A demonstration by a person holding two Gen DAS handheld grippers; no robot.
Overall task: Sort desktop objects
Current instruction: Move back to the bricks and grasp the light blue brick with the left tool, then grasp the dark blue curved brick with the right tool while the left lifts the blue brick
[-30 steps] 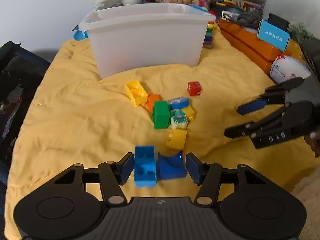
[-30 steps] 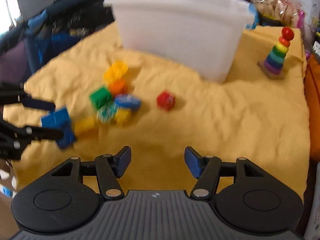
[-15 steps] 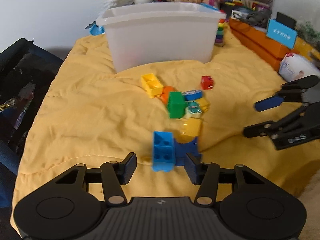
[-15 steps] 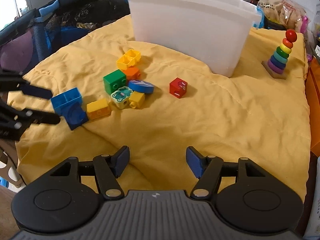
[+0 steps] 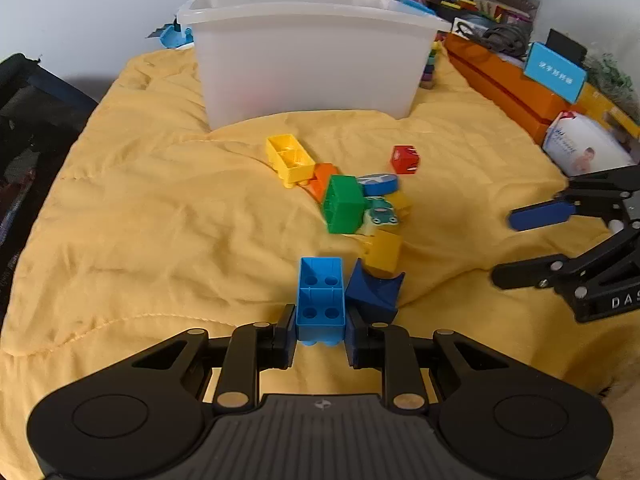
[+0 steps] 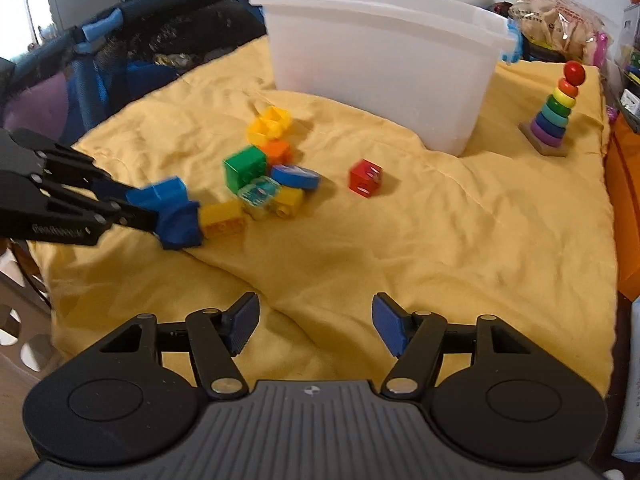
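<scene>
My left gripper (image 5: 320, 340) is shut on a light blue brick (image 5: 321, 299), also seen in the right wrist view (image 6: 162, 196). A dark blue arch block (image 5: 374, 292) lies just right of it, touching the right finger. A pile of toy blocks lies beyond: green (image 5: 343, 204), yellow (image 5: 290, 157), orange (image 5: 322, 180), a blue disc (image 5: 378, 184), another yellow one (image 5: 384, 250). A red cube (image 5: 405, 159) sits apart. A white bin (image 5: 312, 56) stands behind. My right gripper (image 6: 314, 326) is open and empty above the yellow cloth (image 6: 440, 240).
A rainbow ring stacker (image 6: 554, 114) stands right of the bin. Orange boxes (image 5: 504, 80) and a white packet (image 5: 580, 148) line the right edge. A dark mesh chair (image 6: 120, 48) is at the left. Clutter sits behind the bin.
My left gripper has closed from open onto the light blue brick. The right gripper stayed open, shifting slightly.
</scene>
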